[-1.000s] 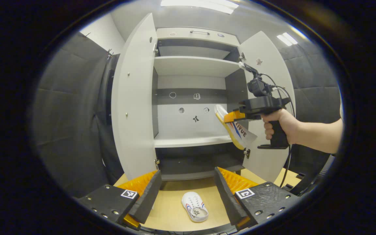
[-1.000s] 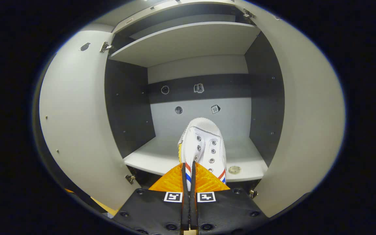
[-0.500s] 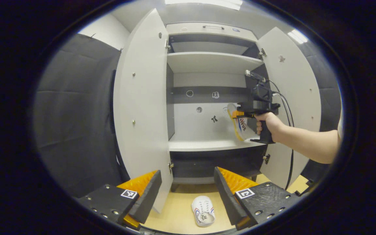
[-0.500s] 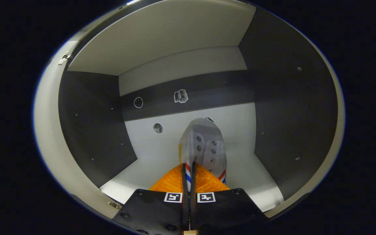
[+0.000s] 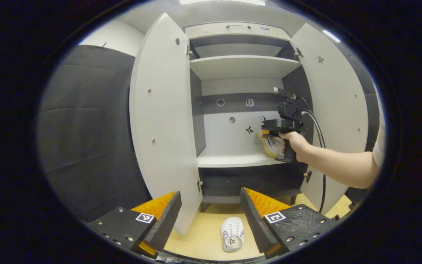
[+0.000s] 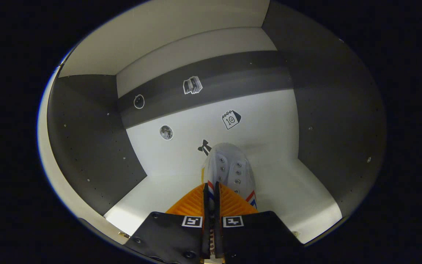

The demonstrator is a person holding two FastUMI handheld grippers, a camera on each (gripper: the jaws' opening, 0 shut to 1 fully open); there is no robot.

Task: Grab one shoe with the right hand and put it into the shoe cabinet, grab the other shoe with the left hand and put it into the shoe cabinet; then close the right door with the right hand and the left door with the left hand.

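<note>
My right gripper (image 6: 211,189) is shut on the heel edge of a white shoe (image 6: 228,169) with red and blue stripes, held inside the cabinet's middle compartment above the white shelf (image 6: 299,183). The left gripper view shows that gripper (image 5: 269,131), a hand on its grip, deep in the open shoe cabinet (image 5: 242,66) with the shoe (image 5: 271,146) tilted toe-up. The other white shoe (image 5: 232,233) lies on the wooden floor in front of the cabinet. My left gripper (image 5: 210,211) hangs open above it. The left door (image 5: 161,110) and the right door (image 5: 339,106) stand wide open.
Small stickers (image 6: 231,119) dot the cabinet's back wall. An upper shelf (image 5: 244,62) and a drawer with a handle (image 5: 238,26) sit above. A cable (image 5: 321,146) trails from the right gripper. A dark lower compartment (image 5: 247,181) lies under the middle shelf.
My right gripper has pushed the shoe deeper into the middle compartment and lower toward the shelf. The left gripper view has shifted slightly; the floor shoe stays put.
</note>
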